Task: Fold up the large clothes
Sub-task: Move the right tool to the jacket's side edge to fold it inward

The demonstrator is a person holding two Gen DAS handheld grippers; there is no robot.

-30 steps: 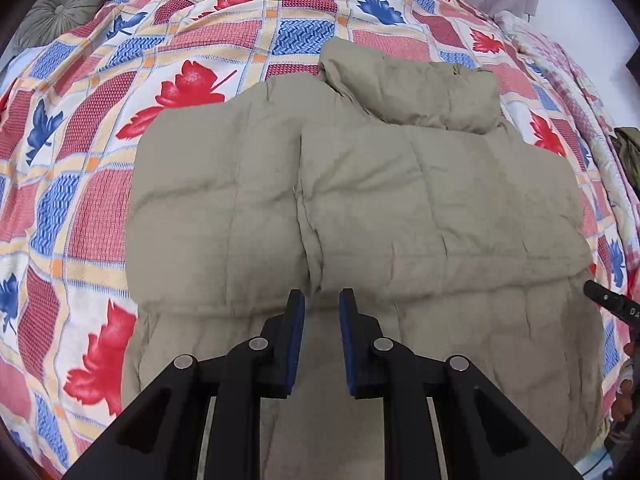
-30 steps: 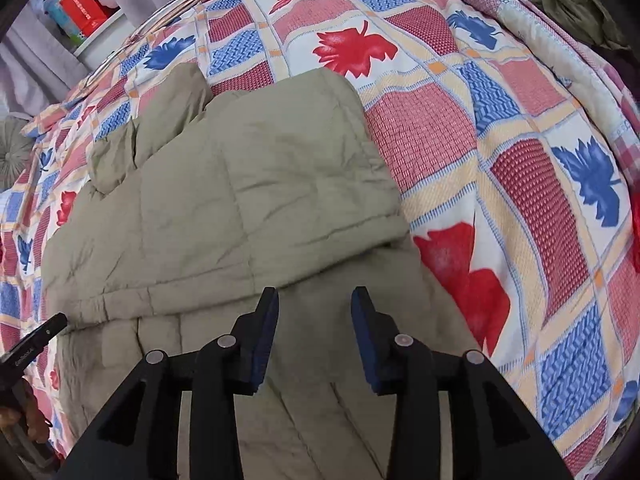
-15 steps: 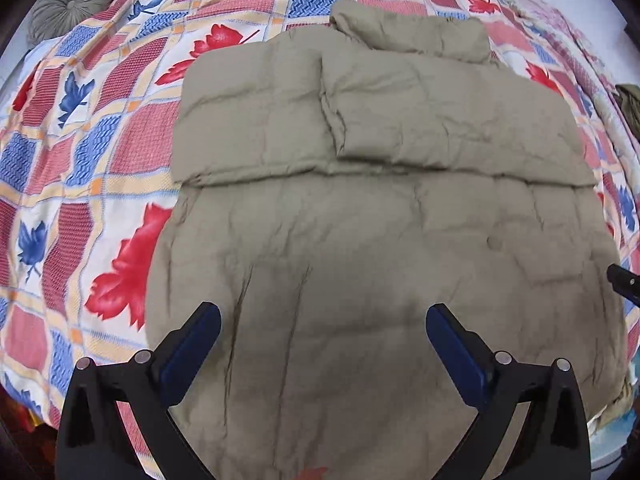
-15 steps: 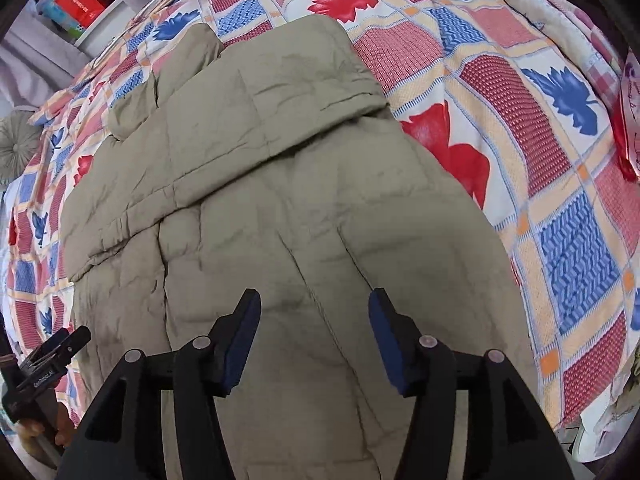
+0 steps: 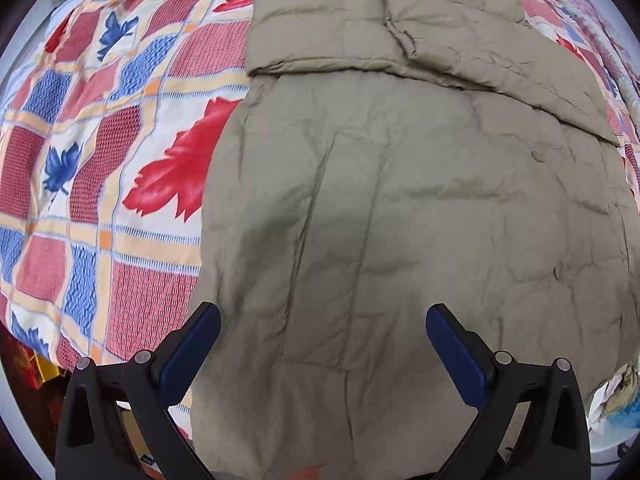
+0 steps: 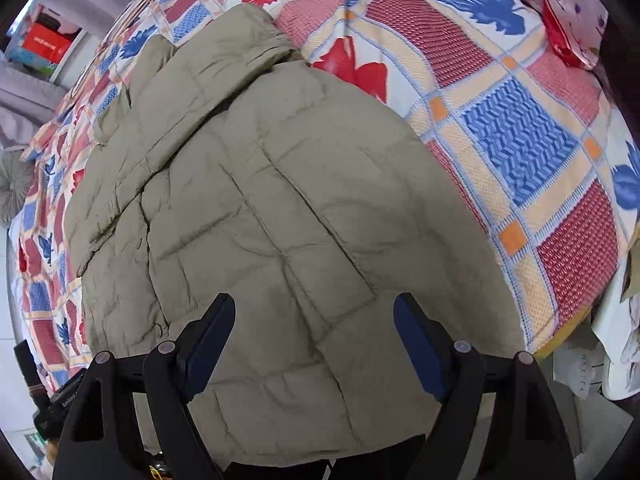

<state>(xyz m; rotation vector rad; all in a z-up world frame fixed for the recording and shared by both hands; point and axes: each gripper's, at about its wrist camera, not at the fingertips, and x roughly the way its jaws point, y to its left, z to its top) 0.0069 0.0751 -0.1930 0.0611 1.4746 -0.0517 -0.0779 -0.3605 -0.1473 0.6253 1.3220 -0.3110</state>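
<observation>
Both tools have pulled back toward the near hem since a second ago, when they sat narrow over the folded sleeves; the left tool (image 5: 323,330) now stands fully wide with nothing between its blue pads, and the right tool (image 6: 314,322) is opening, jaws spread over the cloth with no grip on it. Olive-khaki quilted puffer jacket (image 5: 420,216) lies flat on the bed with the red, blue and cream patchwork leaf-print bedspread (image 5: 100,160), collar end far away, both sleeves folded across the upper body, hem hanging at or just over the near bed edge. Looks like sleeves are done and the next step is a hem-to-collar fold, judging from the layout. Risks: padding is thick and slippery, so a shallow pinch may take only the top layer and the jacket could slide out mid-lift; uneven lift between the two tools would skew the fold; dragging the hem forward could bump the folded sleeves (image 6: 132,140) open again; weight at the bed edge might pull the jacket off toward the floor. Left tool hovers near the jacket's left side edge, so it could catch bedspread along with the cloth.
</observation>
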